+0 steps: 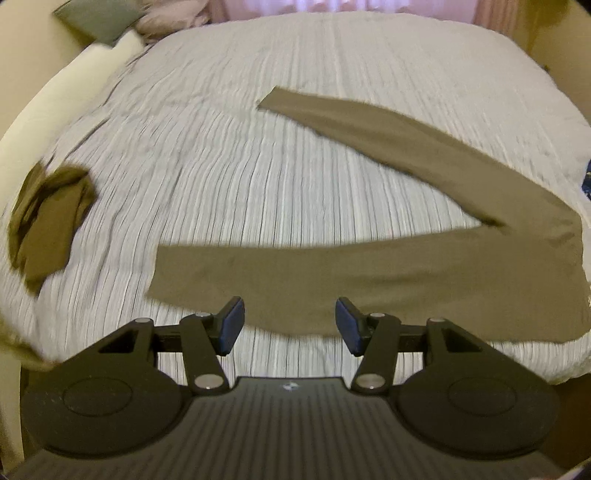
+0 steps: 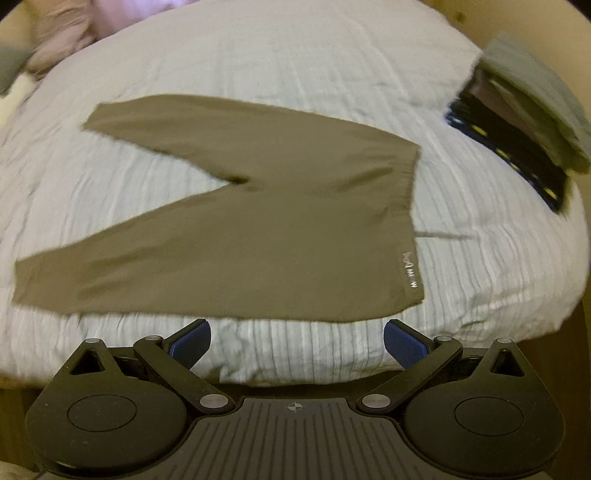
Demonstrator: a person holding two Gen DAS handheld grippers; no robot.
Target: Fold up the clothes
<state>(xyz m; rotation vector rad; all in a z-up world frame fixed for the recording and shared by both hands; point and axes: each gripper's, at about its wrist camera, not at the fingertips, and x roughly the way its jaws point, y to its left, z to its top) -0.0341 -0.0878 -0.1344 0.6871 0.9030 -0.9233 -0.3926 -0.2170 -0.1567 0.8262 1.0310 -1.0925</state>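
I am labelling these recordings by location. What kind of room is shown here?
Most likely a bedroom. Olive trousers lie spread flat on a wide bed with a ribbed pale cover, pillows sit at its far end, and a pile of folded clothes rests near one edge.

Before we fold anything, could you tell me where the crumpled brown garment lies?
In the left wrist view, the crumpled garment lies at the bed's left edge, apart from the trousers.

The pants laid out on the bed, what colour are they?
Olive brown, plain, with small pale lettering at the waistband; the pants show best in the right wrist view.
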